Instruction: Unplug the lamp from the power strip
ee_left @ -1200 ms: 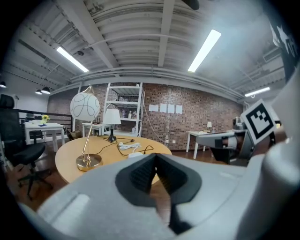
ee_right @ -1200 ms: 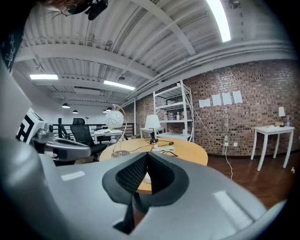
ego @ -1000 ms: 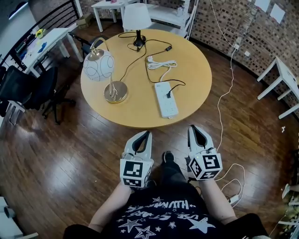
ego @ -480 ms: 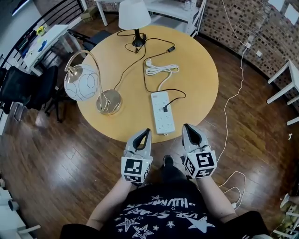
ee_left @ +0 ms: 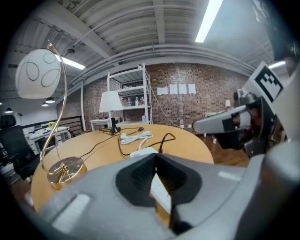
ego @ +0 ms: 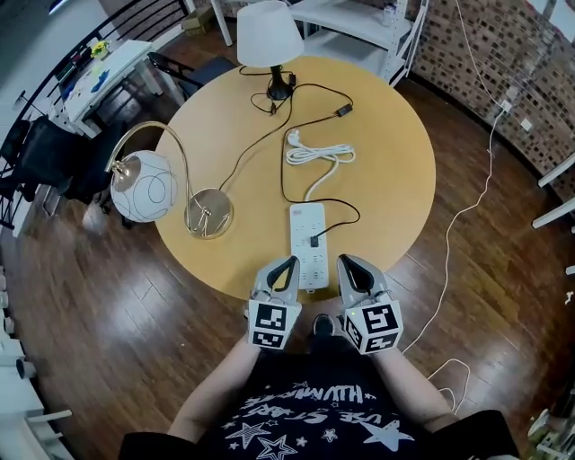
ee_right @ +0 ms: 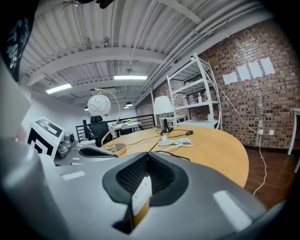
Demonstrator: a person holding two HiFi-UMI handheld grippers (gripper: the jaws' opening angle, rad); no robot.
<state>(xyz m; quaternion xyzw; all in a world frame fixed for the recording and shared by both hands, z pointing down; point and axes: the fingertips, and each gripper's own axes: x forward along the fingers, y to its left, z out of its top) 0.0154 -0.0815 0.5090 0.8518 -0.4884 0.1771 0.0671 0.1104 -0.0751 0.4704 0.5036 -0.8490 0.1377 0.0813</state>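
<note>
A white power strip [ego: 306,244] lies near the round wooden table's [ego: 395,189] front edge, with a black plug [ego: 314,241] in one of its sockets. The plug's black cord [ego: 346,205] loops away across the table. A white-shaded lamp [ego: 268,36] stands at the far edge. A brass arc lamp with a white globe [ego: 142,187] stands at the left on its base [ego: 208,213]. My left gripper [ego: 289,262] [ee_left: 156,155] and right gripper [ego: 344,260] [ee_right: 147,153] are both shut and empty. They hover side by side at the strip's near end.
The strip's own white cord [ego: 319,154] lies coiled mid-table. A loose black plug end [ego: 345,110] rests further back. Black chairs [ego: 54,162] and a white desk [ego: 99,76] stand at the left, a white shelf [ego: 359,22] behind. A white cable [ego: 467,216] trails over the floor on the right.
The person has stepped up to the table. Both grippers have moved forward from over the floor to the table's near edge, by the power strip. Their jaws stay shut.
</note>
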